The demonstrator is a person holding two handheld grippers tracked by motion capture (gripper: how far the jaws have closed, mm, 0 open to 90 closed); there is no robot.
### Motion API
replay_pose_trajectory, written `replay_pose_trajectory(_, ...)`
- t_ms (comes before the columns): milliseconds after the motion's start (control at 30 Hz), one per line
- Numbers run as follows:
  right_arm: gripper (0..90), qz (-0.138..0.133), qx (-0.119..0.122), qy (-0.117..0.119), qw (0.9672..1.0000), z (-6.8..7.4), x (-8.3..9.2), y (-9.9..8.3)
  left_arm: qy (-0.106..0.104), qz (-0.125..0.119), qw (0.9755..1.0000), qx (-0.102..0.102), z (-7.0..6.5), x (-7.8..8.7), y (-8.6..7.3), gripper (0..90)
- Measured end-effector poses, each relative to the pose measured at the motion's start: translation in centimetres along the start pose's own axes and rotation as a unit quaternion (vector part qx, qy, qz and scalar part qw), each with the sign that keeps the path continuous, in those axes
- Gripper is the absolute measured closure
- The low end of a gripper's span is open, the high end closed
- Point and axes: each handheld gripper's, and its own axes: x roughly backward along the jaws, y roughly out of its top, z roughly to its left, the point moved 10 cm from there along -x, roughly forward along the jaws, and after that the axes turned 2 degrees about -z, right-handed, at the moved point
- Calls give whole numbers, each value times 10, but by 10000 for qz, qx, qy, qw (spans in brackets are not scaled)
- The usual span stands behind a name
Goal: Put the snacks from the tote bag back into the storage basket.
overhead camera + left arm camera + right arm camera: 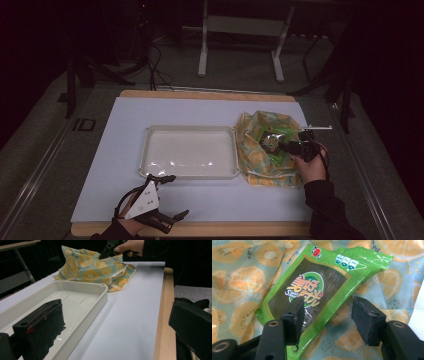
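The right gripper has its jaws spread, one pad lying over the lower edge of the green snack packet, the other off to its side. The packet rests on the fruit-print cloth bag, beside the white tray. The left gripper sits wide open near the table edge.

Your left hand rests low at the near edge, wrist straight, holding the left black two-jaw gripper with the grey three-cornered plate on top. Its jaws stand wide apart and grip nothing. Your right forearm, in a dark sleeve, reaches forward and bends inward at the wrist. Your right hand wraps the right black two-jaw gripper, which points down and away from you, jaws parted, pads pressing on nothing.
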Motion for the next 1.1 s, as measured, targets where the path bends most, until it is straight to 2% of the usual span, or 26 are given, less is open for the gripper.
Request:
replay_pose_trajectory(300,493,186,-358,313,9987,2,-9,-2,4,15,10000,-19,0,0,-1,5)
replay_pose_trajectory(500,501,272,-456,376,9979,6,-13,-2,1,26,10000,-28,0,-1,-1,5)
replay_pose_trajectory(667,504,476,-564,422,9964,7,-22,-6,-2,32,10000,-37,0,0,-1,4)
replay_pose_trajectory(800,504,575,-385,321,9971,5,-27,-9,-5,28,10000,-35,-1,-1,-1,4)
replay_pose_trajectory(933,546,697,-366,325,9964,6,-29,-10,-8,46,10000,-53,-1,-1,-1,4)
replay_pose_trajectory(1100,654,895,-593,357,9936,7,-33,-11,-9,48,10000,-56,-1,-1,-1,5)
